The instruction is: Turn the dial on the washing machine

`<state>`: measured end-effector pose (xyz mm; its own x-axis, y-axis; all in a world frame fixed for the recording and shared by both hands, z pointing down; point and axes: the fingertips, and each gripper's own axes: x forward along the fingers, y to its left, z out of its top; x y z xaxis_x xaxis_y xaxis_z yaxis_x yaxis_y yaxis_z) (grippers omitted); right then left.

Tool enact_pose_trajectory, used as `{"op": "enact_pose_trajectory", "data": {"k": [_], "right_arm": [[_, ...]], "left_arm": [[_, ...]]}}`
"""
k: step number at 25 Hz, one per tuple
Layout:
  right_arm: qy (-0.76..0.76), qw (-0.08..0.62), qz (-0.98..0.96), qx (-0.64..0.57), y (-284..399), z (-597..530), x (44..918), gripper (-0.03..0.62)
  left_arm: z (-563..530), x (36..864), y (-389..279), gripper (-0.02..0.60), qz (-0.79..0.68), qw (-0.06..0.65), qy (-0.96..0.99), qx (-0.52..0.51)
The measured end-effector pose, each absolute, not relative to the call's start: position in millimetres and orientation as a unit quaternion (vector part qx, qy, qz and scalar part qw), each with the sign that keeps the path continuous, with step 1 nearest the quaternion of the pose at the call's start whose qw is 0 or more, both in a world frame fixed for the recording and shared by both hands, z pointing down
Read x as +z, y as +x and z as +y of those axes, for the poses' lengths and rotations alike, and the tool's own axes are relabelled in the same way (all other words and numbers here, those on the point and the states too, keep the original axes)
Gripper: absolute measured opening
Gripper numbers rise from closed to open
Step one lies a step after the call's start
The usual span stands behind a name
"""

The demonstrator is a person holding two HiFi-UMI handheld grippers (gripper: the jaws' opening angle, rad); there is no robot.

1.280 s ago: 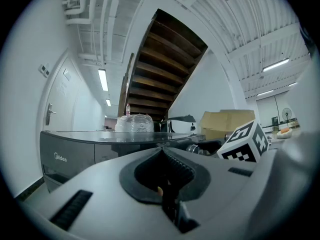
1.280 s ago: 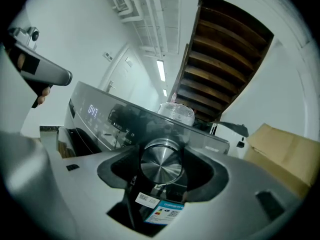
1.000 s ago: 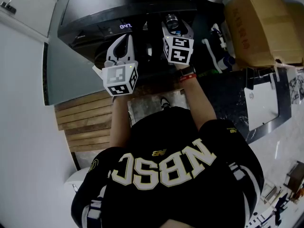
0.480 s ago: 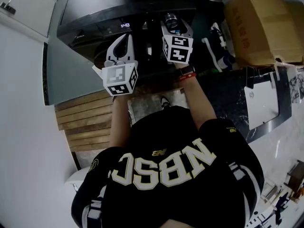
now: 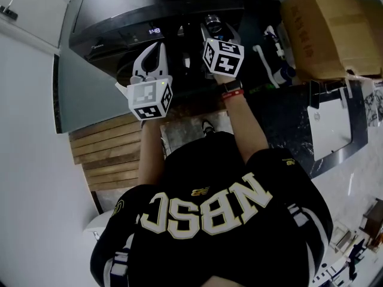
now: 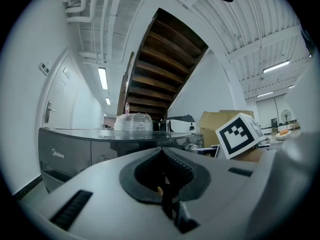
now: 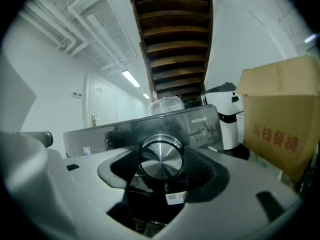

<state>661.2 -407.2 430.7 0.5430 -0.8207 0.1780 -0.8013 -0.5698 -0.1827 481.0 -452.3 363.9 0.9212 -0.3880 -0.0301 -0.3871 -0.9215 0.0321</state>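
Dial in right tool, cardboard box beside

one dial, one washing machine, one box

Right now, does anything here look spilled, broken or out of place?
Nothing looks spilled, broken or askew. The one oddity: a crumpled clear plastic bundle sits on top of the dark grey washing machine. The right gripper is closed around the machine's round silver dial.
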Motion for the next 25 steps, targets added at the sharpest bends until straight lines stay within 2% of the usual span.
{"op": "enact_pose_trajectory", "data": {"k": [5,18,25], "right_arm": [[-0.868,0.135,0.447,-0.172,663.2,-404.3,433.6,0.285],[-0.863,0.15,0.446,-0.185,663.3,-399.7,427.9,0.285],[-0.85,0.215,0.429,-0.218,663.8,-398.8,429.8,0.285]], "left_arm": [[-448.5,364.6,483.1,0.014,-0.196,0.014,0.98,-0.018],[-445.7,365.1,483.5,0.014,-0.2,0.016,0.979,-0.019],[-446.4,365.8,482.5,0.014,-0.206,0.018,0.978,-0.017]]}}
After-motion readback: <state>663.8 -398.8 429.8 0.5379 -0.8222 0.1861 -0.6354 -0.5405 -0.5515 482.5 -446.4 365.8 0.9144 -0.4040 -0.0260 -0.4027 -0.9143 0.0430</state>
